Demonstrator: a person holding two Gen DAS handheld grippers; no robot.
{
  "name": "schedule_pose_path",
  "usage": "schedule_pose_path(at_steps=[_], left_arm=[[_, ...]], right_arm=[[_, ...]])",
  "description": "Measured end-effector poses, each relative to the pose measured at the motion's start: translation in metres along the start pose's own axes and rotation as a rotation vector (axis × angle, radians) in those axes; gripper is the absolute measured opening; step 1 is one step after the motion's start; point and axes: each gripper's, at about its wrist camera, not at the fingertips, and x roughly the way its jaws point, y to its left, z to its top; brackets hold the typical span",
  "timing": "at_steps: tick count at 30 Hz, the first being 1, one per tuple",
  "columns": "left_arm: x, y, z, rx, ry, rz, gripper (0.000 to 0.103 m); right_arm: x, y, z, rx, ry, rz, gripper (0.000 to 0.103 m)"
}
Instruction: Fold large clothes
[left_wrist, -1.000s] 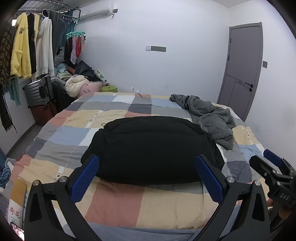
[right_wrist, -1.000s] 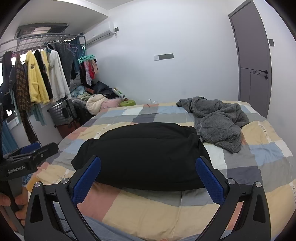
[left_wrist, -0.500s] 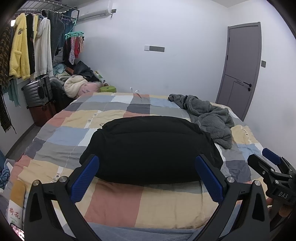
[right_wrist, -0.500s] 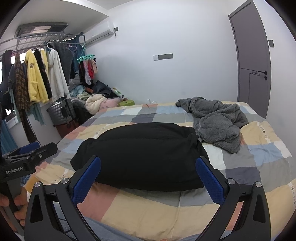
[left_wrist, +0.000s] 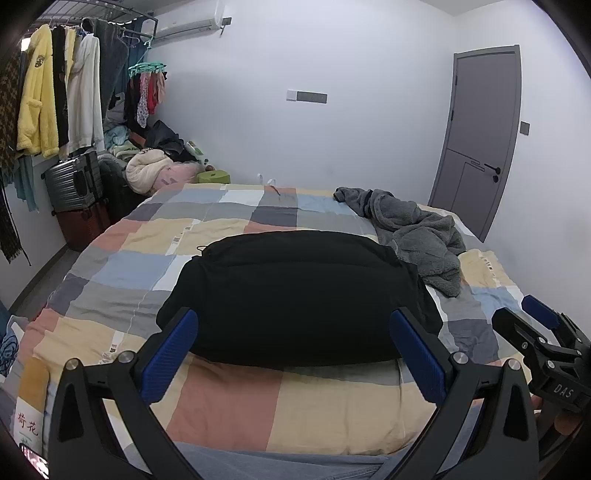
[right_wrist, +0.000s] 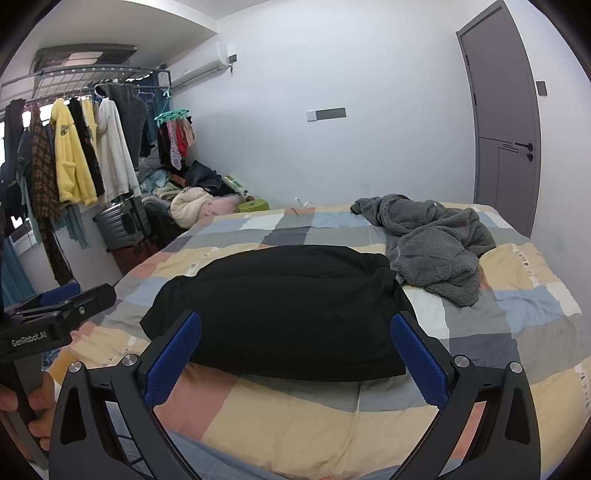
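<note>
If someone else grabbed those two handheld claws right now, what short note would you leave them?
Left claw: open, empty, held above the near bed edge.
Right claw: open, empty, alongside it.
Black garment: lies as a compact folded bundle mid-way on the patchwork checked bedspread; looks done.
Crumpled grey fleece garment: unfolded heap on the far right of the bed, touching the black bundle's corner.
Left to do: probably spread and fold the grey one.

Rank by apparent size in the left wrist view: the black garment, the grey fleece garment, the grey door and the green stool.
1. black garment, though it lies nearest the camera, which inflates it.
2-3. grey door and grey fleece garment look about alike; I would not rank them.
4. green stool, clearly smallest.
</note>
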Motion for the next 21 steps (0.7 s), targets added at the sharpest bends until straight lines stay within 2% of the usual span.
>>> schedule_pose_path(at_steps=[21], left_arm=[[-0.0083, -0.0019, 0.0007, 0.006, -0.016, 0.004, 0.103]], right_arm=[[-0.0017, 0.0052, -0.0038, -0.004, 0.001, 0.003, 0.103]])
